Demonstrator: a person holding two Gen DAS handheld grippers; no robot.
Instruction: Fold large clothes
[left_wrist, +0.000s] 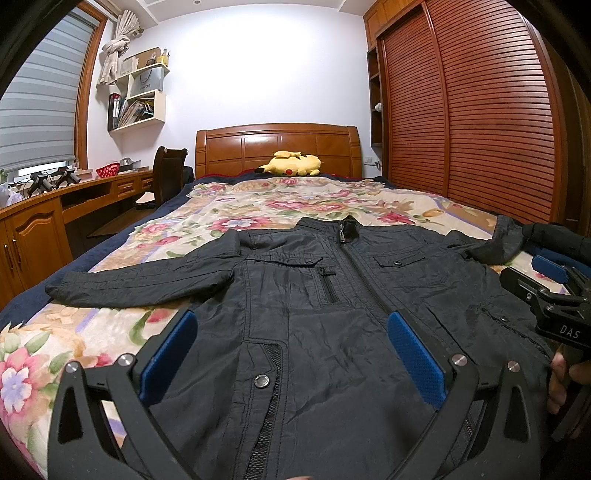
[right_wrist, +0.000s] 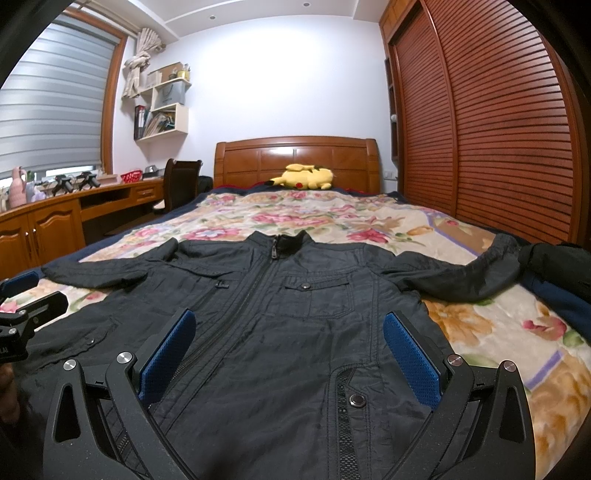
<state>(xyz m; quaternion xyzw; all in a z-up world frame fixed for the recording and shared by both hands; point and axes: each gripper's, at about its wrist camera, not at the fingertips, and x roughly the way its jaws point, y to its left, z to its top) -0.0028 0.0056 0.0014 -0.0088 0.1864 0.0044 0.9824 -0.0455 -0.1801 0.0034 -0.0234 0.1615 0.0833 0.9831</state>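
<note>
A dark jacket (left_wrist: 295, 302) lies face up and zipped on the bed (left_wrist: 258, 206), spread over a floral blanket (right_wrist: 480, 332), its collar toward the wooden headboard (left_wrist: 277, 147) and its hem nearest the cameras. One sleeve (left_wrist: 140, 280) stretches flat toward the side where the wooden counter (left_wrist: 74, 192) runs under the window; the other sleeve (right_wrist: 461, 277) reaches toward the slatted wardrobe doors (right_wrist: 498, 129), its cuff curled up at the bed's edge.

The left gripper (left_wrist: 291, 354) hovers low over the jacket's lower front, its blue-padded fingers (left_wrist: 170, 354) spread wide apart with nothing between them. The right gripper (right_wrist: 291, 354) sits the same way over the other half of the hem, fingers (right_wrist: 410, 354) wide apart and empty (each gripper also shows at the edge of the other's view, the right one with a hand (left_wrist: 561, 376) behind it).

A yellow plush toy (left_wrist: 291, 164) rests against the headboard, well apart from the jacket. A dark chair (left_wrist: 170, 177) stands at the counter, and white wall shelves (left_wrist: 144, 96) with books hang above it.
</note>
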